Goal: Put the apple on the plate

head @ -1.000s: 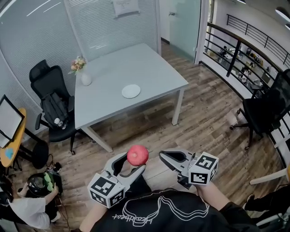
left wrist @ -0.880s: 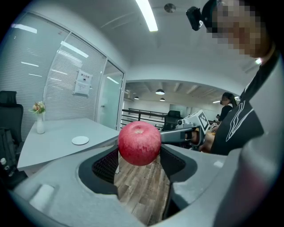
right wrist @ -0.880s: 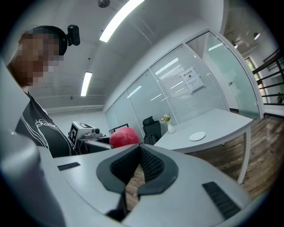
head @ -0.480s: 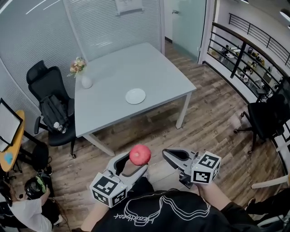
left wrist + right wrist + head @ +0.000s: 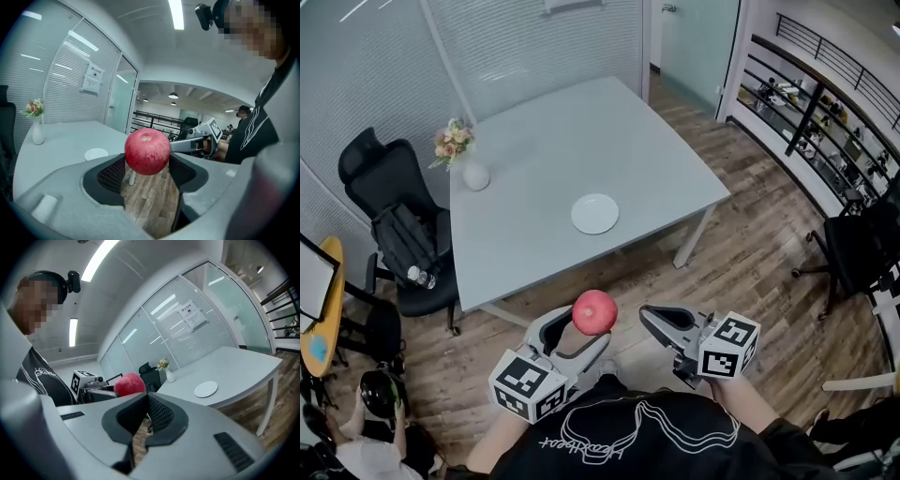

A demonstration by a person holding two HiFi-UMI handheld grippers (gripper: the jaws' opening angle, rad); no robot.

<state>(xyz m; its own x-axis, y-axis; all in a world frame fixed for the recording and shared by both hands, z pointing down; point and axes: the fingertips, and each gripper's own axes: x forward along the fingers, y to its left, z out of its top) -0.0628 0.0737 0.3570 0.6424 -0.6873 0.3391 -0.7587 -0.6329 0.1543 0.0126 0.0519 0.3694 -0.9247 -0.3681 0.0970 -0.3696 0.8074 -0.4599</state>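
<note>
A red apple (image 5: 594, 312) is clamped in my left gripper (image 5: 581, 328), held over the wooden floor just short of the table's near edge. From the left gripper view the apple (image 5: 147, 152) fills the gap between the two dark pads. A small white plate (image 5: 595, 214) lies on the grey table (image 5: 553, 150), toward its near side; it also shows as the plate (image 5: 96, 153) and the plate (image 5: 206, 389). My right gripper (image 5: 654, 323) hovers beside the left one, jaws shut with nothing between them. The right gripper view catches the apple (image 5: 129, 384) at its left.
A white vase with flowers (image 5: 467, 159) stands at the table's left edge. A black office chair (image 5: 389, 202) sits left of the table, another black chair (image 5: 862, 248) at the right. A railing (image 5: 811, 103) runs along the far right. A person (image 5: 356, 441) crouches at lower left.
The table and plate have come nearer and lower in the head view as I walk toward them. Both grippers keep their pose, the apple still held.
</note>
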